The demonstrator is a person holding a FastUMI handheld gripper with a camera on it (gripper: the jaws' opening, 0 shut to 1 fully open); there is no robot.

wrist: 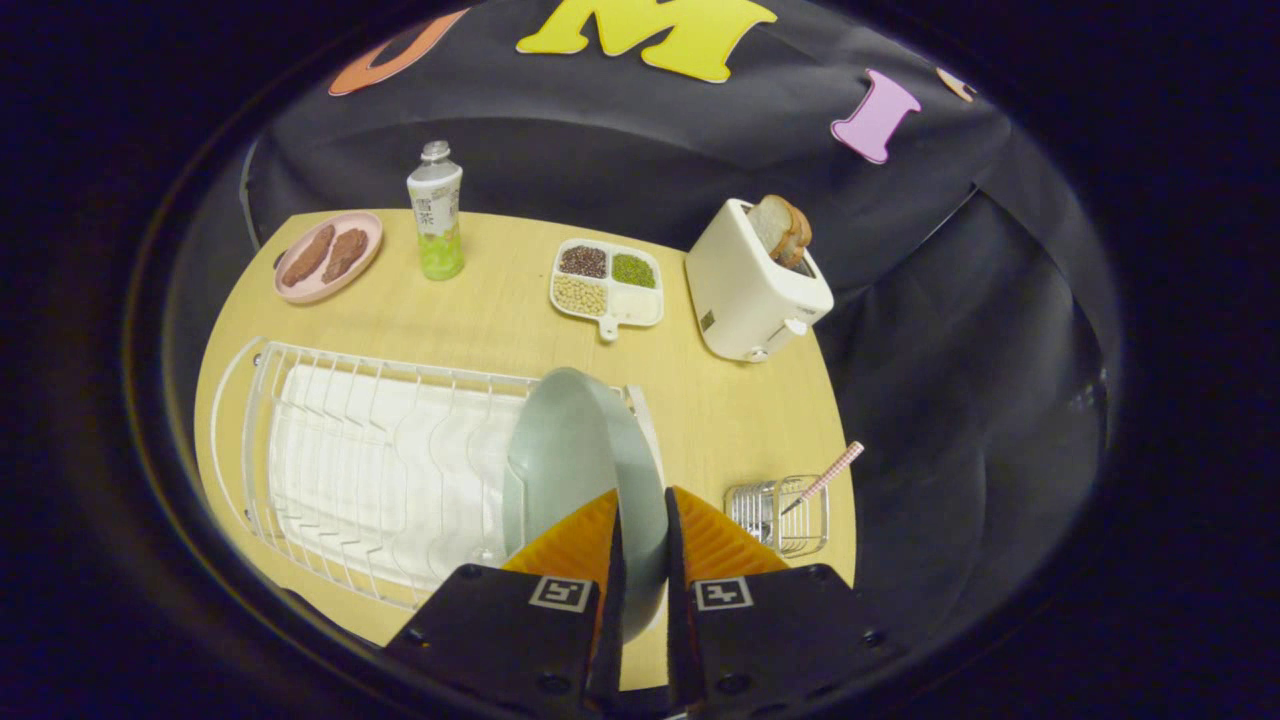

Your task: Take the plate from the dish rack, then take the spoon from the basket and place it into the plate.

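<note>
now gripper (640, 520) clamped on plate (580, 450) rim, over dish rack (330, 440)

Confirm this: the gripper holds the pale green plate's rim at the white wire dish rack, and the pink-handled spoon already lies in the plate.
Wrong about the spoon. The gripper view shows the pink-handled spoon standing in the small wire basket, beside the fingers. The rest holds: the gripper pinches the pale green plate's rim at the white wire dish rack.

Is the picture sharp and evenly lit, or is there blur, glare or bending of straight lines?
Gripper view: the table edge and the dish rack wires bow strongly from the fisheye; light is soft and even, without hard glare; the plate between the gripper fingers looks slightly soft, the toaster sharp.
</note>
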